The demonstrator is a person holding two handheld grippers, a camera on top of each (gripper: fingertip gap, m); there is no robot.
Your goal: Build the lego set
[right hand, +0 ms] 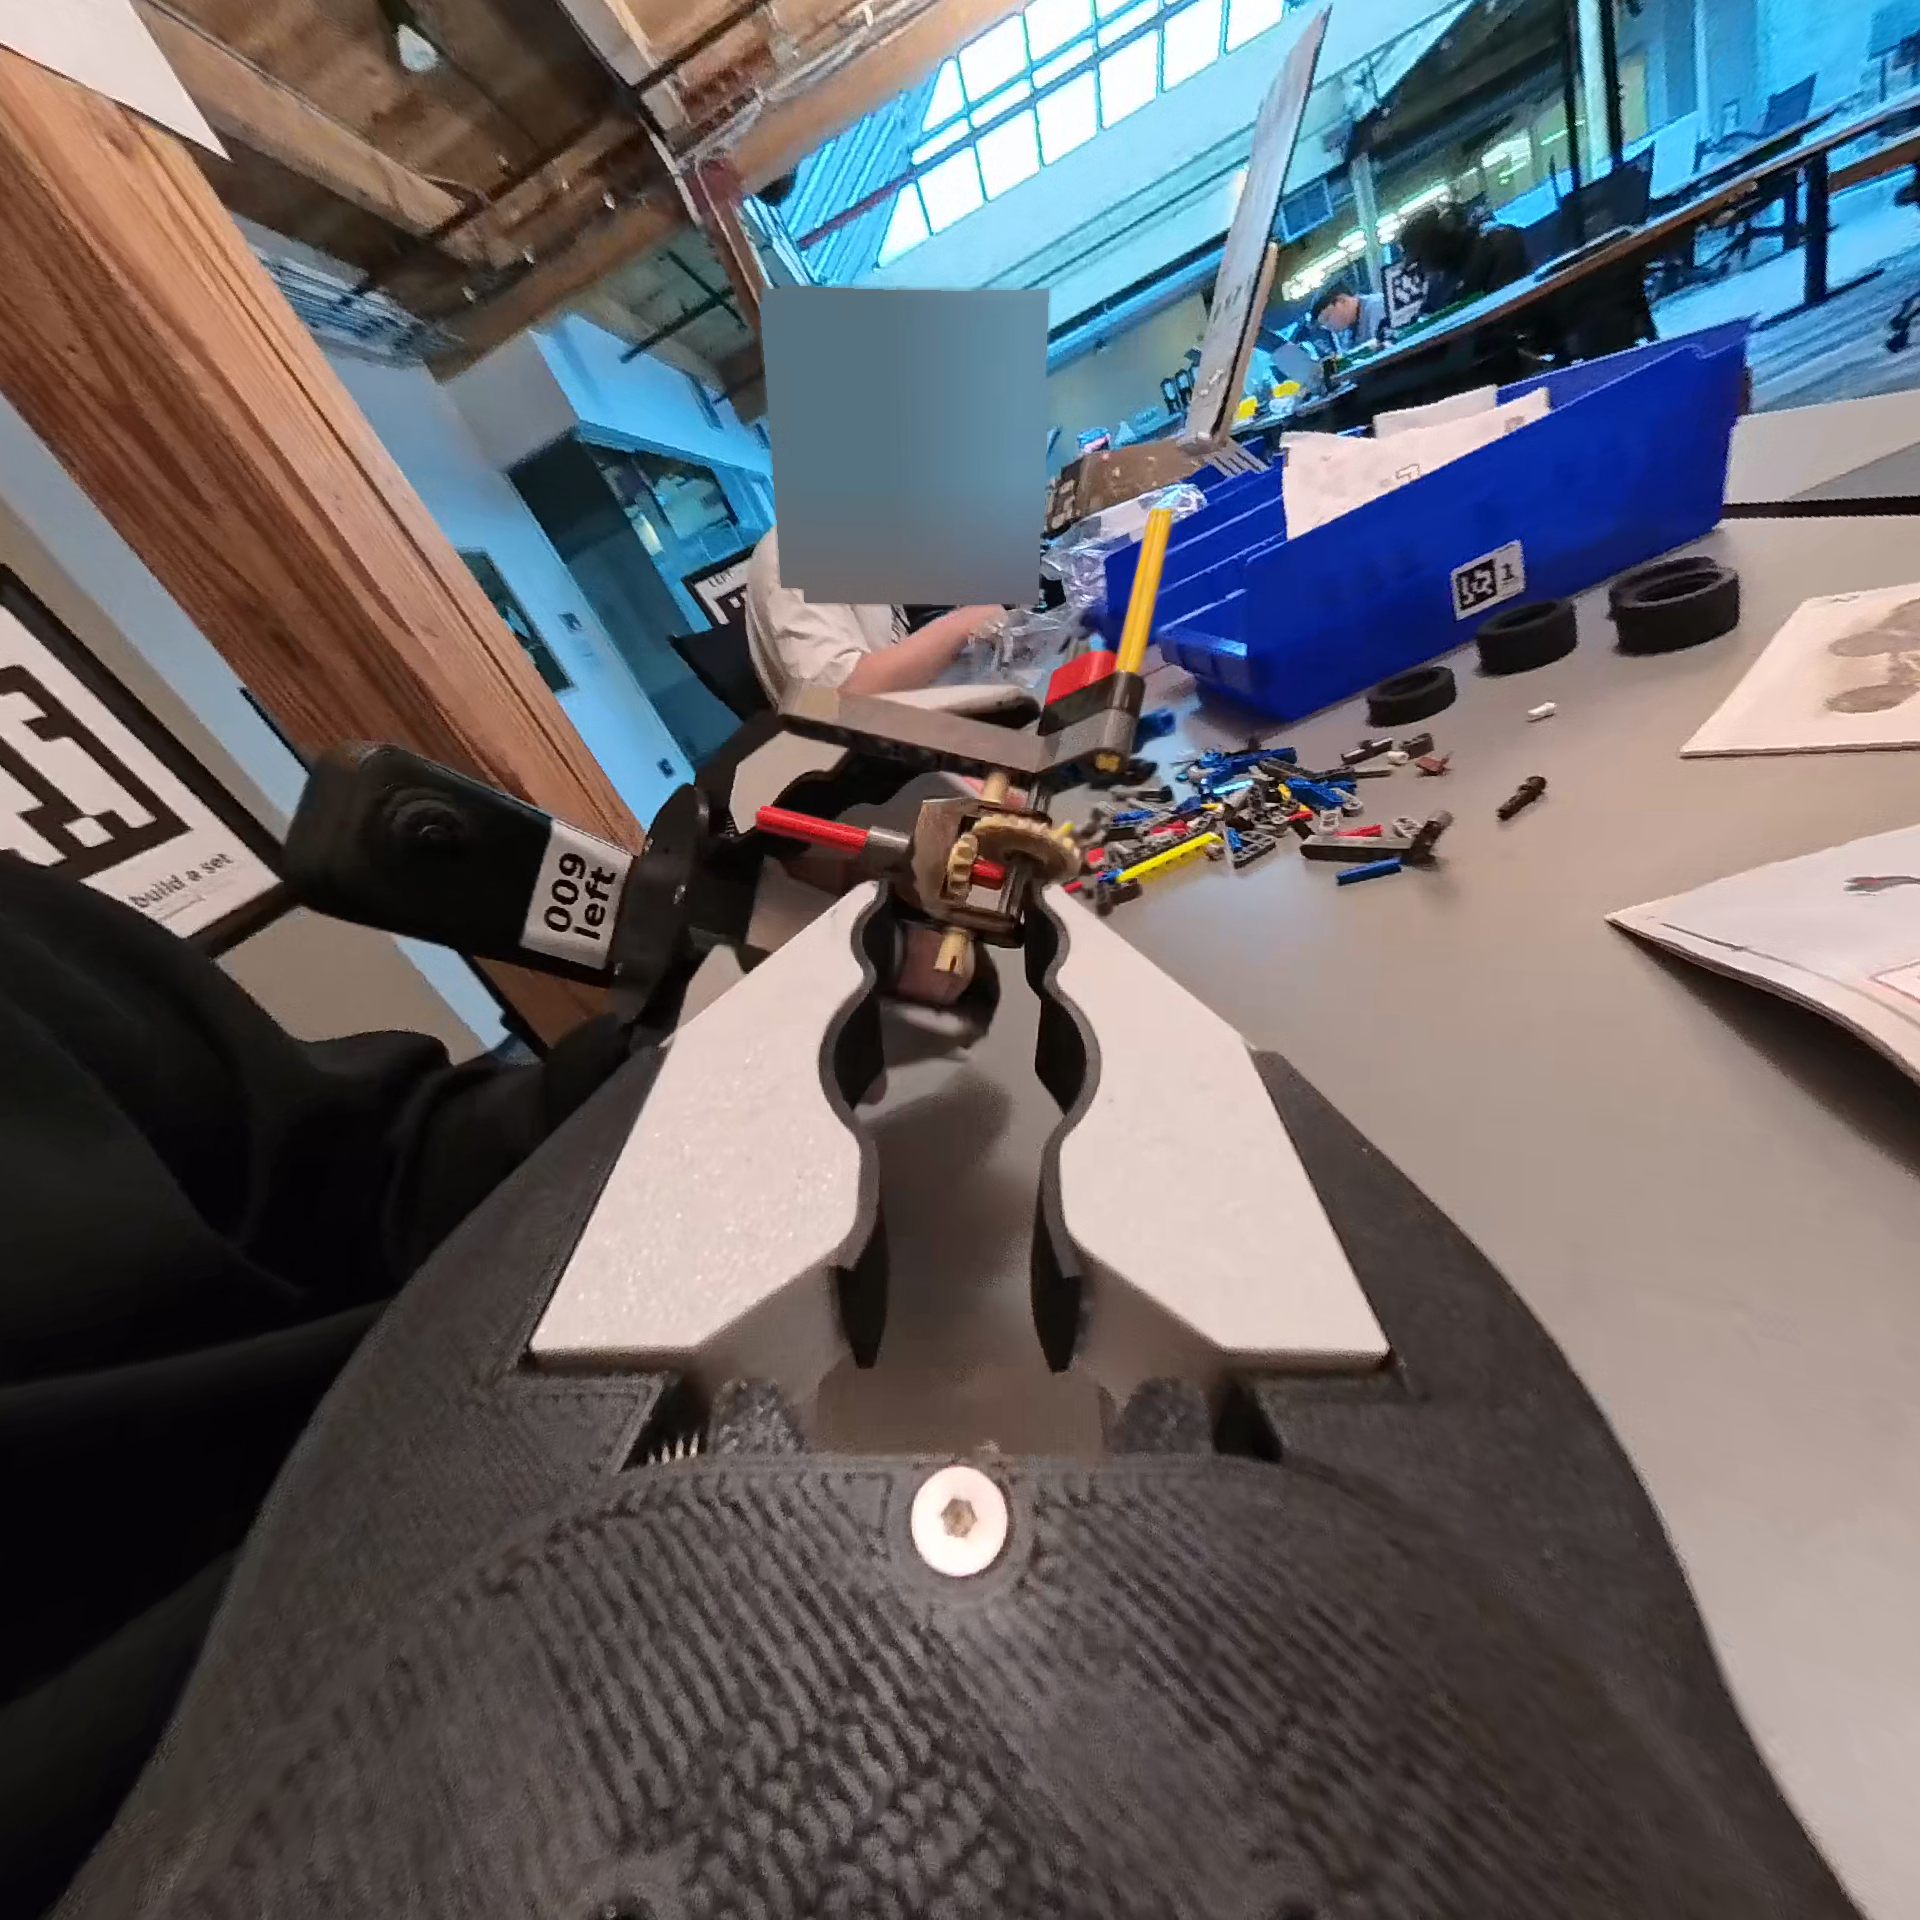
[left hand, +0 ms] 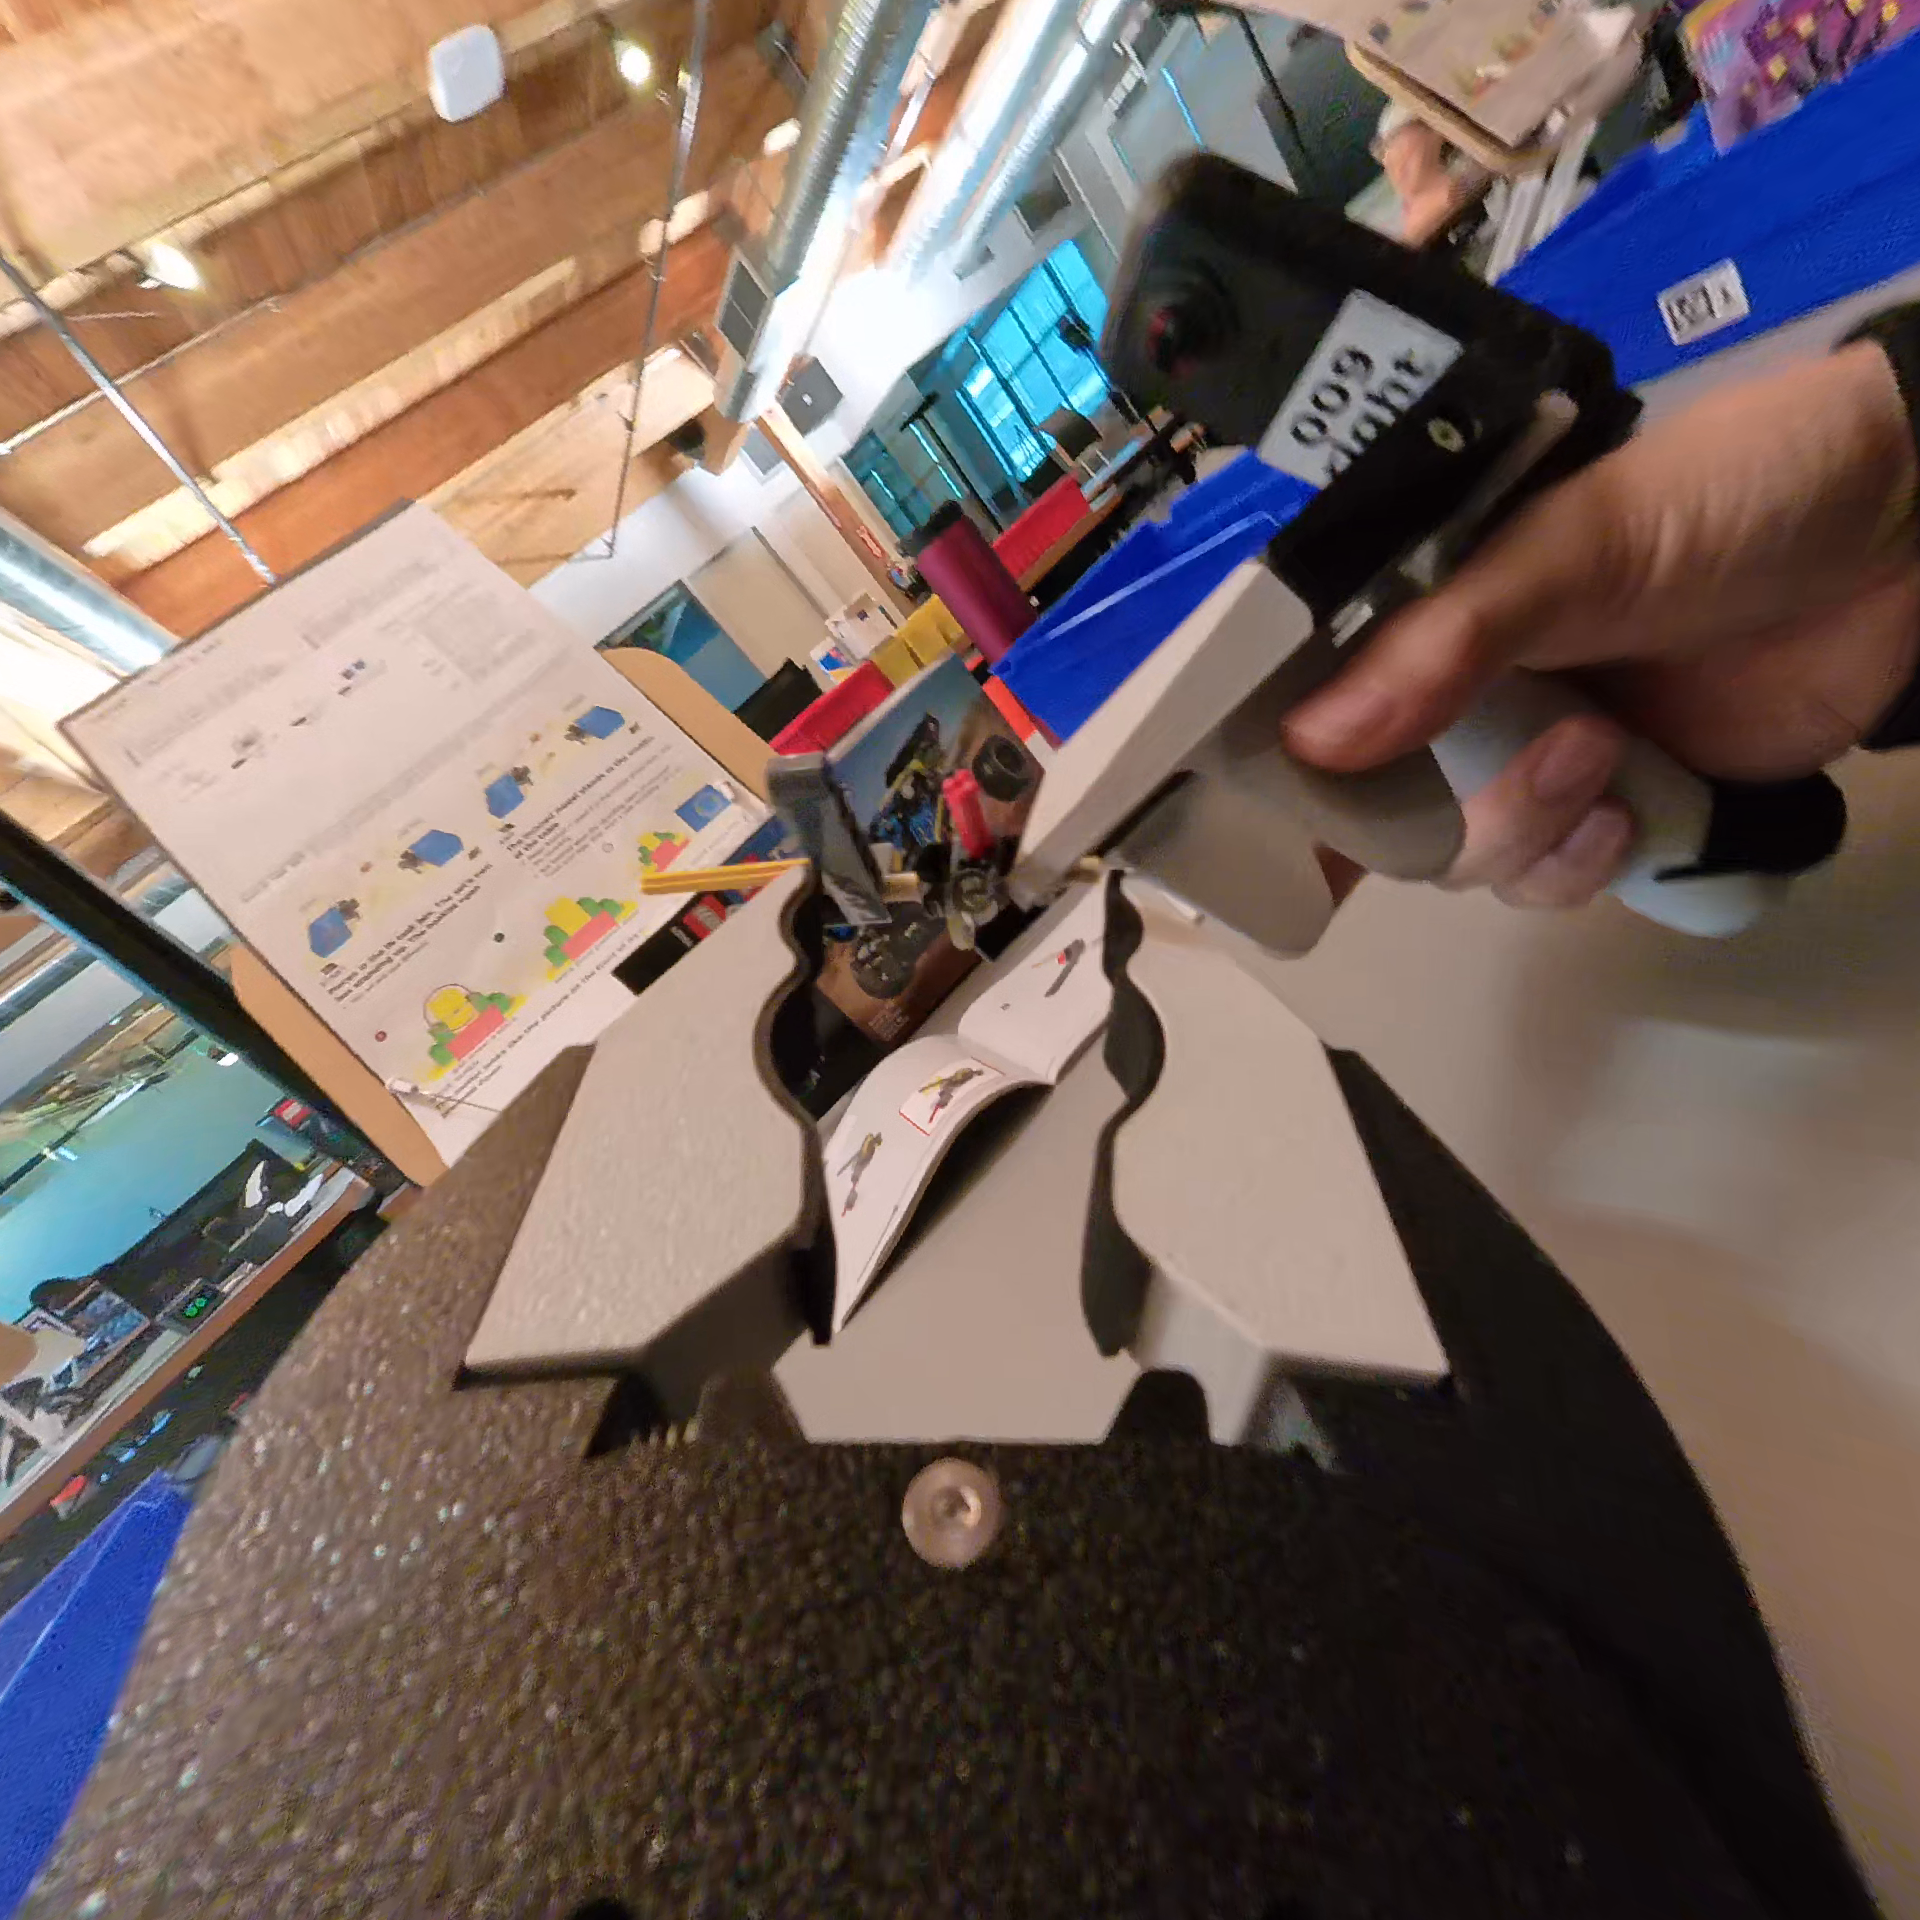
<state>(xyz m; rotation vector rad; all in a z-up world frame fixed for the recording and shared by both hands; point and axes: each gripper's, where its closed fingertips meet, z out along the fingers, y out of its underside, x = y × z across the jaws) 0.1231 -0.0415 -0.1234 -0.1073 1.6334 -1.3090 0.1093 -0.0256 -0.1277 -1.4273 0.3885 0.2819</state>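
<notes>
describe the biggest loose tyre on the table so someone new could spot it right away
Find the long blue bin on the grey table. Three black tyres lie in a row along its front. The one meant is the tyre at the right end, near the bin's square tag; it is wider and taller than the other two.

I work in an open-plan loft office used as a shared workshop: exposed timber ceiling beams (left hand: 312, 343), a silver ventilation duct (left hand: 831, 135) and tall industrial windows (right hand: 1039, 114) span the room. My desk (right hand: 1507, 1091) carries blue parts bins (right hand: 1455, 582) and an instruction poster (left hand: 416, 790), while further long desks (right hand: 1662, 260) with seated people stand behind.
</notes>
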